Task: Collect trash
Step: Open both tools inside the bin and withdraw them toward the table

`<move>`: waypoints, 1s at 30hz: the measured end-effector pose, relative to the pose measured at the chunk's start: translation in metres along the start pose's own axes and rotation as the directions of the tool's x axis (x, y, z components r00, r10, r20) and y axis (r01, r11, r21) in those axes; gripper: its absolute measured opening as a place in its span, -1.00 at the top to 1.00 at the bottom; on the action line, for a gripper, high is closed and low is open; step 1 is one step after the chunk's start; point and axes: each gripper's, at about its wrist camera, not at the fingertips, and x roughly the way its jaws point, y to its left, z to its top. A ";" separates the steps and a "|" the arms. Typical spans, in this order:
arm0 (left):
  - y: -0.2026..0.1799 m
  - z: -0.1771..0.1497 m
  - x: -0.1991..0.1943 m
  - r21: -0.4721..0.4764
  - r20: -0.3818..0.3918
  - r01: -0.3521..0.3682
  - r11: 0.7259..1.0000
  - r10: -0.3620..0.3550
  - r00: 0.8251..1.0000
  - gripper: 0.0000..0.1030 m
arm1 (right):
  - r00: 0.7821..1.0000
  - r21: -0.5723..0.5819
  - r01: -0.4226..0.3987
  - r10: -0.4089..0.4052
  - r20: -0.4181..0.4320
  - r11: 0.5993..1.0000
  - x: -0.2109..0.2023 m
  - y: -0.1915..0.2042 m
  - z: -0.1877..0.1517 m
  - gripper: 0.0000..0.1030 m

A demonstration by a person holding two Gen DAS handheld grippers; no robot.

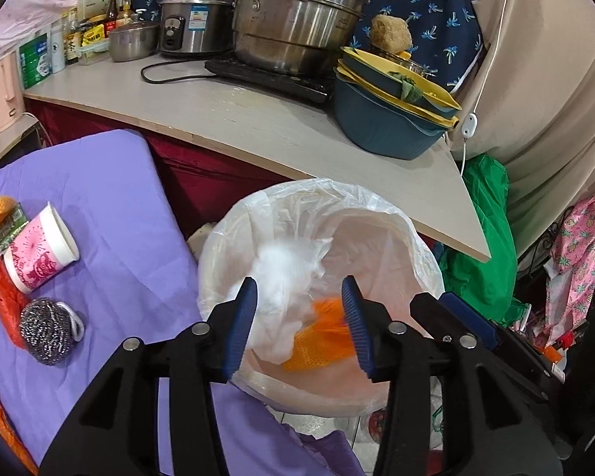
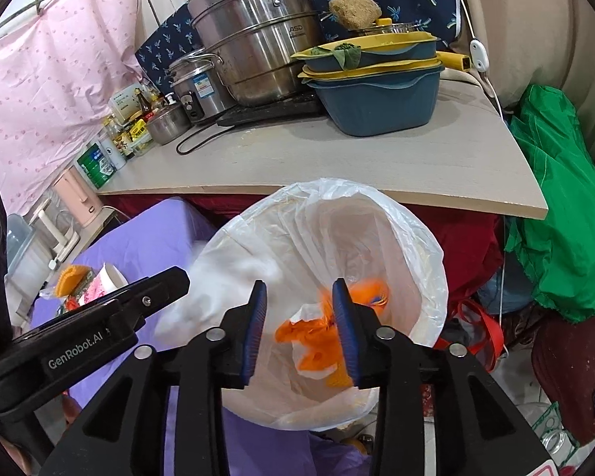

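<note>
A bin lined with a clear plastic bag (image 1: 377, 214) (image 2: 408, 218) stands beside a purple-covered table. Orange mesh trash (image 1: 321, 337) (image 2: 313, 333) lies inside it. A blurred white wad (image 1: 289, 265) (image 2: 218, 285) is in the air over the bin's left side, touching neither gripper. My left gripper (image 1: 303, 317) is open and empty above the bin; it also shows in the right wrist view (image 2: 154, 297). My right gripper (image 2: 299, 321) is open and empty above the bin, and shows at the right in the left wrist view (image 1: 456, 309).
On the purple table (image 1: 119, 206) lie a pink paper cup (image 1: 39, 250), a steel scrubber (image 1: 49, 329), orange netting (image 1: 4, 301) and a green wrapper (image 1: 4, 230). A counter (image 1: 258, 119) behind holds pots (image 1: 297, 20) and stacked basins (image 1: 392, 119). Green cloth (image 2: 555, 198) hangs at right.
</note>
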 end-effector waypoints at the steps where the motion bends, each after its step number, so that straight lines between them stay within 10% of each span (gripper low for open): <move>1: 0.002 0.000 -0.002 -0.001 0.002 -0.002 1.000 0.002 1.000 0.16 | 1.000 -0.003 -0.001 0.001 0.002 1.000 -0.001 0.003 0.000 0.29; 30: 0.089 -0.016 -0.114 -0.135 0.133 -0.140 0.981 0.158 0.978 0.01 | 0.992 -0.163 -0.123 0.126 0.003 0.979 -0.038 0.122 -0.018 0.24</move>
